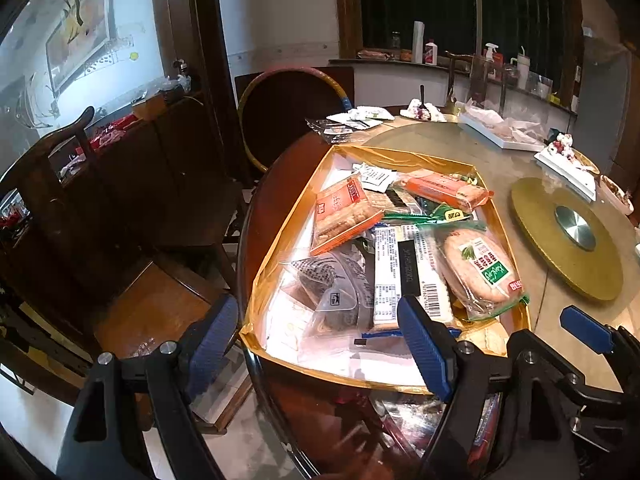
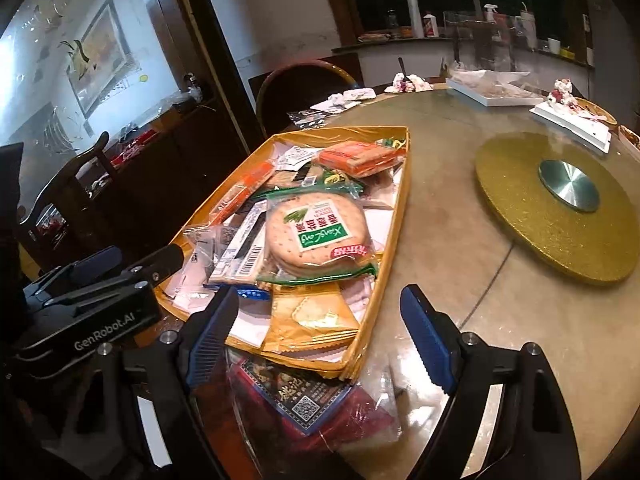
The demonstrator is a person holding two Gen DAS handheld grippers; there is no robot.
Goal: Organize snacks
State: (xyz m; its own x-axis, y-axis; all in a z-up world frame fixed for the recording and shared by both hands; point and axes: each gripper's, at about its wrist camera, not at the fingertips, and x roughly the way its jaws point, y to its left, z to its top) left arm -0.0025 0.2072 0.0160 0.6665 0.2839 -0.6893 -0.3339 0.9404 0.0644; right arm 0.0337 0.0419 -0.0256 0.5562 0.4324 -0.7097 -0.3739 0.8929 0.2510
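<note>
The room is dim, with a dark window behind and a round tabletop [image 2: 460, 208] in front of me. On the tabletop stands a golden turntable [image 2: 556, 208], and beside it a golden tray [image 2: 394, 220] near the edge on my side. The tray is full of snack packets lying in a loose pile. A round cracker pack [image 2: 316, 232] with a green label lies on top, and an orange biscuit pack [image 2: 360, 158] is at the far end. A yellow cracker pack [image 2: 312, 316] lies at the near end. In front of the tray, on the tabletop, is a red and blue packet [image 2: 296, 396]. My left tongs [image 1: 320, 344] stand wide over the near corner of the tray and hold nothing. My right tongs [image 2: 320, 336] are also wide and empty, above the near end of the tray.
</note>
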